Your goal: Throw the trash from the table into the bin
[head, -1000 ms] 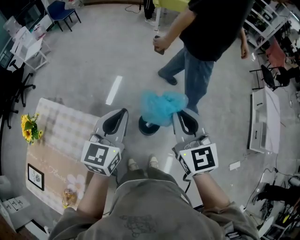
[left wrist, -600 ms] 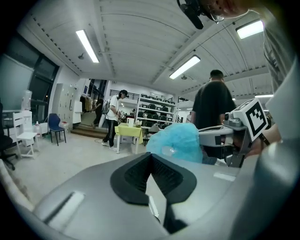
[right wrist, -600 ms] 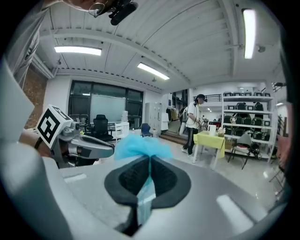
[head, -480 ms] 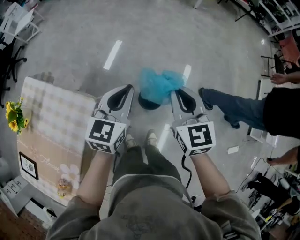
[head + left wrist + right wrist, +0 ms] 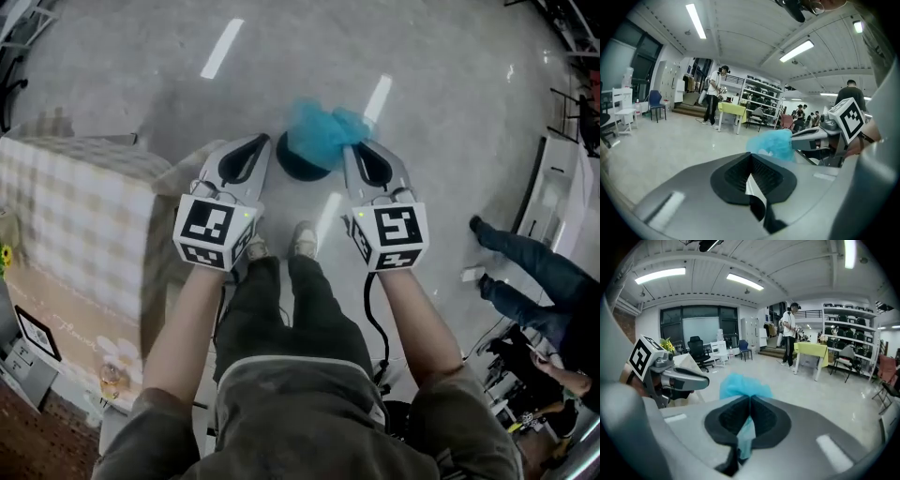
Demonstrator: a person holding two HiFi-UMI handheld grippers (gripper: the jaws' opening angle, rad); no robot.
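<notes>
Right gripper: I am clenching it on the blue trash. In the right gripper view the pads are meeting on a thin fold of the blue stuff, which is showing through the seam below them. The crumpled bulk is puffing out past the fingertips.

Left gripper: I am keeping it clenched too, jaws together. In the left gripper view a thin pale strip is showing in the seam between the pads. I cannot tell what it is. Nothing is sticking out past its tip in the head view.

Both grippers are pointing forward and somewhat down, side by side, with the trash between their tips and nearer the right one.

Bin: round and black, it is standing on the floor just ahead of my shoes. In the head view the blue trash is overlapping its far edge. I cannot tell whether the two are touching.

The worktop, under a checked cloth, is lying off to my left, apart from both grippers. Another person's legs are showing at the right edge.
</notes>
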